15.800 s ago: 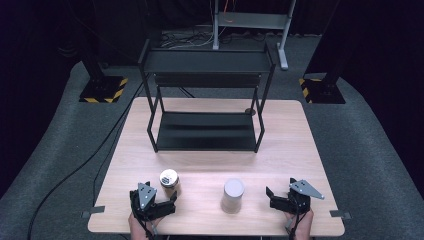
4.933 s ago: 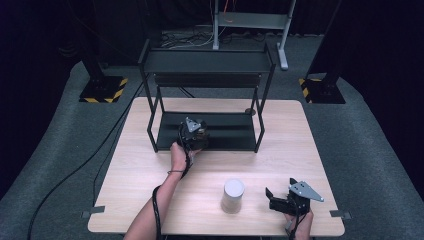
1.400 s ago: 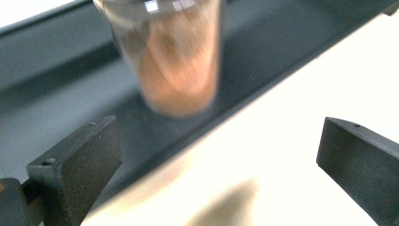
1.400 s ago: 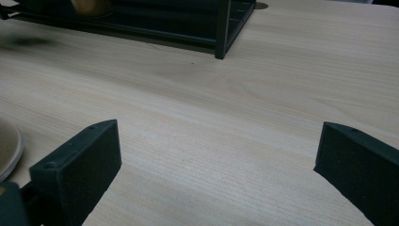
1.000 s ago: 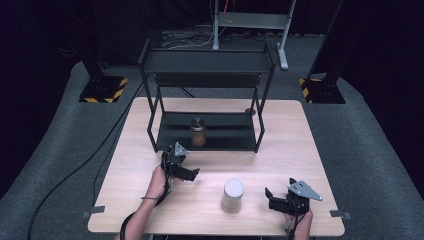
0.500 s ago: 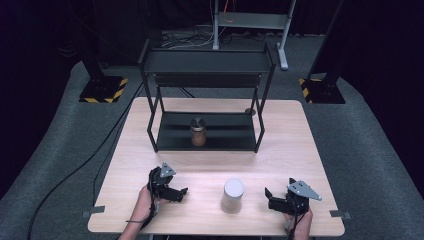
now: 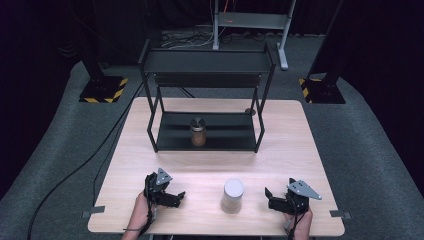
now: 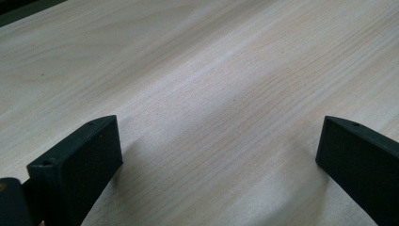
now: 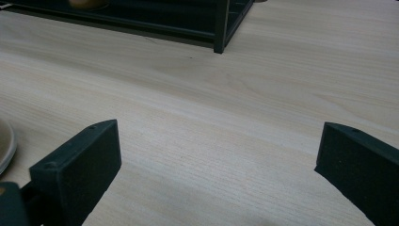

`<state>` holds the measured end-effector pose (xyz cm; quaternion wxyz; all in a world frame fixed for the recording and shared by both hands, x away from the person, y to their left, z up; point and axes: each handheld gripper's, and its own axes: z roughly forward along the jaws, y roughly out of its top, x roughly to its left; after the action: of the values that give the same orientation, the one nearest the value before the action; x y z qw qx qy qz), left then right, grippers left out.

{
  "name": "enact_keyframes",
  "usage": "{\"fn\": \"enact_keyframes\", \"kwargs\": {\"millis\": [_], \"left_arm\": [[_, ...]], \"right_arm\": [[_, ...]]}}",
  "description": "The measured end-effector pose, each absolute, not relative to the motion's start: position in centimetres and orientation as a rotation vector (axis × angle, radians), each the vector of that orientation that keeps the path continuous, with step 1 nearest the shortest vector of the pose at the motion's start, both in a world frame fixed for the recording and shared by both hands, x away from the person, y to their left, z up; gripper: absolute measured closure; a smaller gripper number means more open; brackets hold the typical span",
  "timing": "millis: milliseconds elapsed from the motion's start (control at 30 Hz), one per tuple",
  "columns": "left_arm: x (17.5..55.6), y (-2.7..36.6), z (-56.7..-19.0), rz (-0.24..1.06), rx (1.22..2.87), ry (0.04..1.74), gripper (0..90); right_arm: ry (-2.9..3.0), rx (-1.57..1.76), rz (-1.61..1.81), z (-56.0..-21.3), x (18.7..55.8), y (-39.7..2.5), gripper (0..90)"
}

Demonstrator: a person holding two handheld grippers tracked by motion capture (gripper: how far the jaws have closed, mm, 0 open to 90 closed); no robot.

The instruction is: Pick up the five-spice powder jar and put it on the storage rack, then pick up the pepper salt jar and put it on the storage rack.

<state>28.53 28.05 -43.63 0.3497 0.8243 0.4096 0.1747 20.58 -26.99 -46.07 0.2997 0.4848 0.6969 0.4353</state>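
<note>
I have both tools resting low at the near edge of the desk [image 7: 310, 130], one at each side of a pale cup. My left tool [image 7: 172, 196] is released: in the left gripper view its two black jaws stand far apart at the picture's sides, with bare wood grain between them and nothing gripped or touched. From above I see it lying near the front left of the desk, jaws pointing right toward the cup [image 7: 233, 195], which stands upright and apart from it. My right tool [image 7: 272, 199] is spread just as wide; in the right gripper view its jaws frame empty wood, and a curved pale edge of the cup [image 9: 5, 146] shows at the far left, beside the jaw but not between the two. In the high view this tool sits near the front right, jaws pointing left at the cup, close to it but not touching. The brown jar [image 7: 198, 132] with a grey lid stands upright on the lower shelf of the black rack [image 7: 206, 61], about the middle of that shelf, well apart from both tools. The rack's corner post and the base of the jar [image 9: 87, 4] show at the top of the right gripper view.
</note>
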Motion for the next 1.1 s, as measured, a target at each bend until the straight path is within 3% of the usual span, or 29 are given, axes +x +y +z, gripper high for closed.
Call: {"fn": "enact_keyframes", "kwargs": {"millis": [1100], "left_arm": [[28.3,27.9,-43.7,0.466,2.122,1.087,0.4]], "right_arm": [[1.877,1.312,1.114,-45.6,20.8,-26.3,0.0]]}}
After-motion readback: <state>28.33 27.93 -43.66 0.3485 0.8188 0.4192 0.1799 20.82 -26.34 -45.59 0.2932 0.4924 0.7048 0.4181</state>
